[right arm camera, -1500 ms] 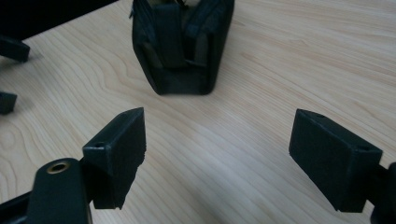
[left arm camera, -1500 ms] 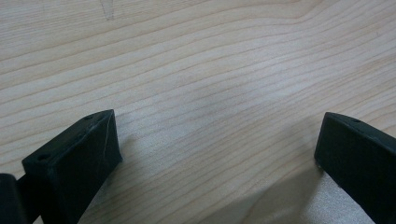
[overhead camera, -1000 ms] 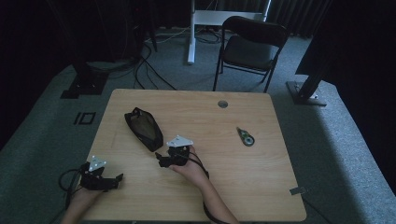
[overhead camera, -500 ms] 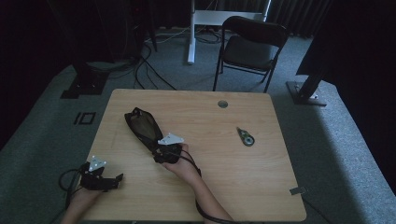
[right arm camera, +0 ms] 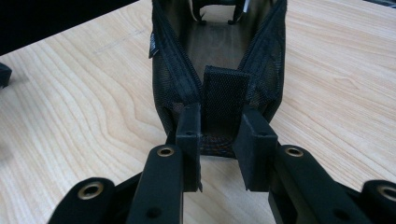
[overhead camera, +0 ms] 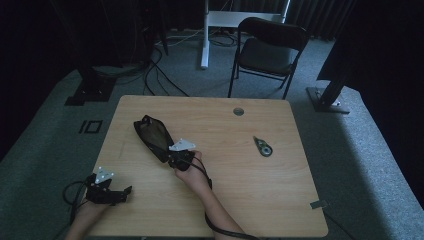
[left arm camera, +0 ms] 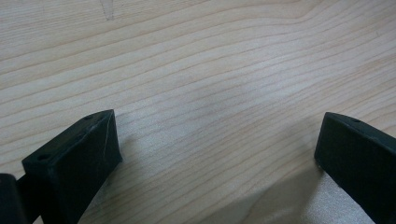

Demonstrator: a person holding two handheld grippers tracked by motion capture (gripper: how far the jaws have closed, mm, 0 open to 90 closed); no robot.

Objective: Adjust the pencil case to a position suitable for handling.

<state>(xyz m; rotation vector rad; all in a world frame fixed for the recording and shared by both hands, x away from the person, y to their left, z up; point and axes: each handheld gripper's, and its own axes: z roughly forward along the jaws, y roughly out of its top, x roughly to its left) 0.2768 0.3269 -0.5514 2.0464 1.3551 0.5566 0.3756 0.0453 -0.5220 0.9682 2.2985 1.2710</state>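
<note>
A black mesh pouch [overhead camera: 152, 136] lies unzipped on the wooden table [overhead camera: 260, 200], left of centre. My right gripper [overhead camera: 172, 159] is at its near end. In the right gripper view the jaws [right arm camera: 219, 126] have just been closing and now pinch the pouch's [right arm camera: 219, 56] fabric end tab between the pads. My left gripper [overhead camera: 124, 192] rests at the table's front left corner. Its jaws [left arm camera: 219, 140] stand wide apart over bare wood with nothing between them.
A small dark green tape-dispenser-like object [overhead camera: 262, 147] lies right of centre. A round cable hole [overhead camera: 238, 111] sits near the far edge. A black folding chair [overhead camera: 270, 50] stands beyond the table. Cables trail from both grippers off the front edge.
My right gripper has shifted slightly left to the pouch's near end and its jaws have closed on the tab. The left gripper has stayed where it was.
</note>
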